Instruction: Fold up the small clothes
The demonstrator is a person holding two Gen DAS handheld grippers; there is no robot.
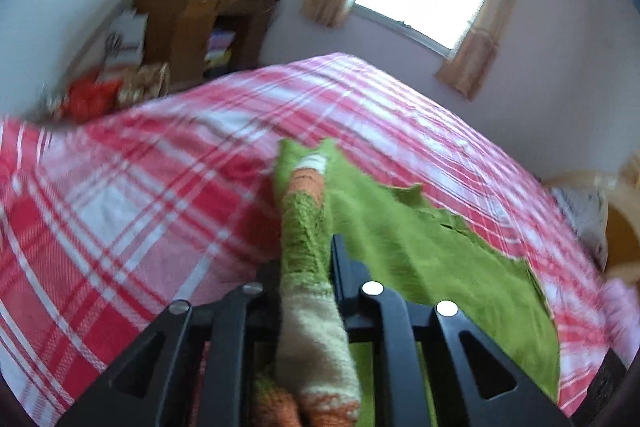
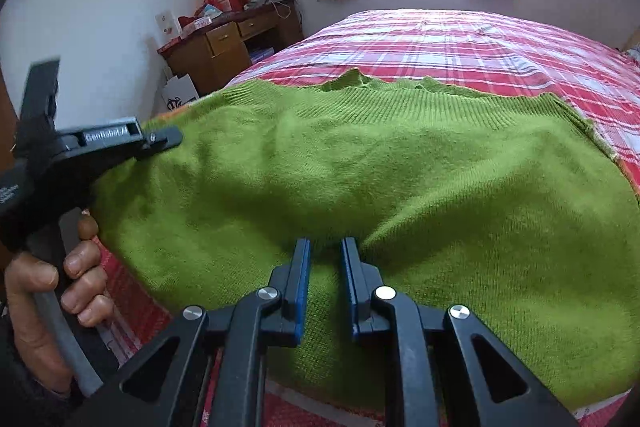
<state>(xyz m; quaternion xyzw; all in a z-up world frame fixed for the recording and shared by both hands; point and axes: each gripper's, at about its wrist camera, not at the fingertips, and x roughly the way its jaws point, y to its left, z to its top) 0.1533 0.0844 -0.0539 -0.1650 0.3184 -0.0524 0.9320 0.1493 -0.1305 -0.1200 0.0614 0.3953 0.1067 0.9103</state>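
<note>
Left tongs [image 1: 306,259] pinch the fuzzy green knit sweater's [image 2: 360,163] striped sleeve [image 1: 308,227].

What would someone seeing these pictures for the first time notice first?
A bright green sweater spread across the red plaid bedcover fills the right wrist view. In the left wrist view the left gripper pinches its striped green, white and orange sleeve. The right gripper pinches the sweater's near edge.

The sweater's sleeve [image 1: 306,227] hides the left tongs' [image 1: 306,247] tips; the bedspread [image 1: 120,195] is blurred.
</note>
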